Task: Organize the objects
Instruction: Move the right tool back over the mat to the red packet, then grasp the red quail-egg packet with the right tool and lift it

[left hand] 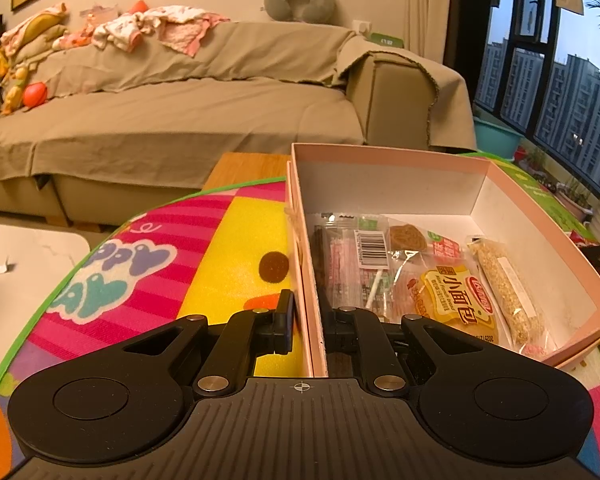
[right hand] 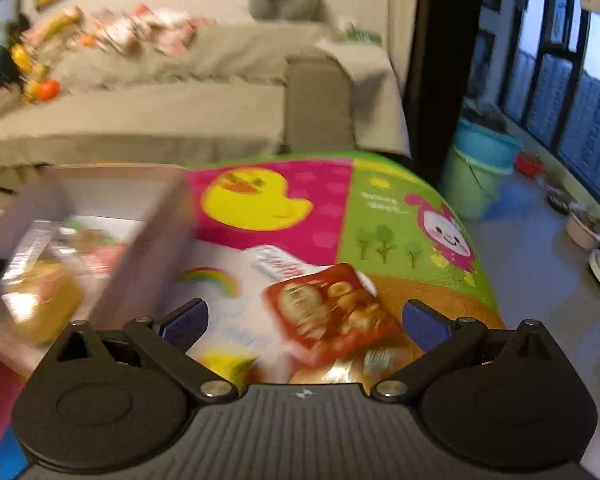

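Note:
A pink cardboard box [left hand: 380, 153] stands on the colourful play mat [left hand: 228, 240]. It holds several snack packets, among them a yellow bread packet [left hand: 460, 300] and a sesame bar [left hand: 508, 280]. My left gripper [left hand: 308, 320] is shut on the box's left wall, one finger outside and one inside. In the blurred right wrist view, my right gripper [right hand: 306, 318] stands wide open just above a red snack packet [right hand: 328, 308] lying on the mat, its pads apart from it. A white packet [right hand: 276, 264] lies beyond the red one, a golden packet [right hand: 356, 368] under it. The box [right hand: 148, 248] is at the left.
A beige sofa [left hand: 180, 112] with clothes and toys stands behind the mat. A teal bucket [right hand: 480, 160] and potted plants [right hand: 584, 228] sit on the floor by the window at the right. A white low table [left hand: 20, 256] is at the left.

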Action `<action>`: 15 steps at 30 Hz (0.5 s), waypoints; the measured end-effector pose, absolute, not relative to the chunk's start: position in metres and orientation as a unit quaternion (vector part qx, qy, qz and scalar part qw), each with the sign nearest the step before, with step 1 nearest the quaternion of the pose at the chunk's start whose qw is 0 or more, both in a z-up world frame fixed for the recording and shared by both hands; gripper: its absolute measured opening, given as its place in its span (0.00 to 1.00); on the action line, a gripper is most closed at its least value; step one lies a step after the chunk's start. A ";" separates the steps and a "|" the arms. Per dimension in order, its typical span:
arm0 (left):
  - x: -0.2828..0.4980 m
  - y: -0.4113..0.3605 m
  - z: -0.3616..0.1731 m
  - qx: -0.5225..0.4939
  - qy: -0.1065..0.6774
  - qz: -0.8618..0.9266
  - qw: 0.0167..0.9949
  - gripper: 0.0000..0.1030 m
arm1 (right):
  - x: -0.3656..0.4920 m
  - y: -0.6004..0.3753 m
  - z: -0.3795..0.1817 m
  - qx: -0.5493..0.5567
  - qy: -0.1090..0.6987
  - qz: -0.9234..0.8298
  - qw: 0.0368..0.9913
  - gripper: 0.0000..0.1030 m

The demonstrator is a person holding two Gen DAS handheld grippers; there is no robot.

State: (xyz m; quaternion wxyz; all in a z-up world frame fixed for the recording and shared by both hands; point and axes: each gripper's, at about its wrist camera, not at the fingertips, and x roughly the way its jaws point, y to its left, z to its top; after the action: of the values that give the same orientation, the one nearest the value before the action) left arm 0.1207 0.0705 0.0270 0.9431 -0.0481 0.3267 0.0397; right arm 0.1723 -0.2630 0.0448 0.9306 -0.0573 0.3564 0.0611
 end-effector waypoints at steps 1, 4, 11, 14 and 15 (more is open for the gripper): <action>0.121 0.071 0.027 -0.048 0.327 0.040 0.943 0.12 | 0.185 -0.264 0.039 -0.057 0.371 0.062 0.925 1.00; 0.122 0.071 0.027 -0.049 0.326 0.037 0.943 0.13 | 0.200 -0.266 0.028 -0.055 0.399 0.052 0.914 0.84; 0.122 0.071 0.026 -0.049 0.326 0.037 0.943 0.12 | 0.152 -0.278 0.052 -0.051 0.374 0.076 0.923 0.68; 0.123 0.070 0.026 -0.049 0.327 0.038 0.943 0.12 | 0.117 -0.282 0.068 -0.045 0.362 0.094 0.926 0.68; 0.123 0.070 0.026 -0.049 0.327 0.038 0.943 0.12 | 0.105 -0.281 0.072 -0.045 0.360 0.102 0.926 0.68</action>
State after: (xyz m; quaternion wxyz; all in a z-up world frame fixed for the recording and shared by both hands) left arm 0.1230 0.0702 0.0264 0.9429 -0.0493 0.3271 0.0385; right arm 0.1050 -0.2807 0.0722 0.9261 -0.0449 0.3604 0.1021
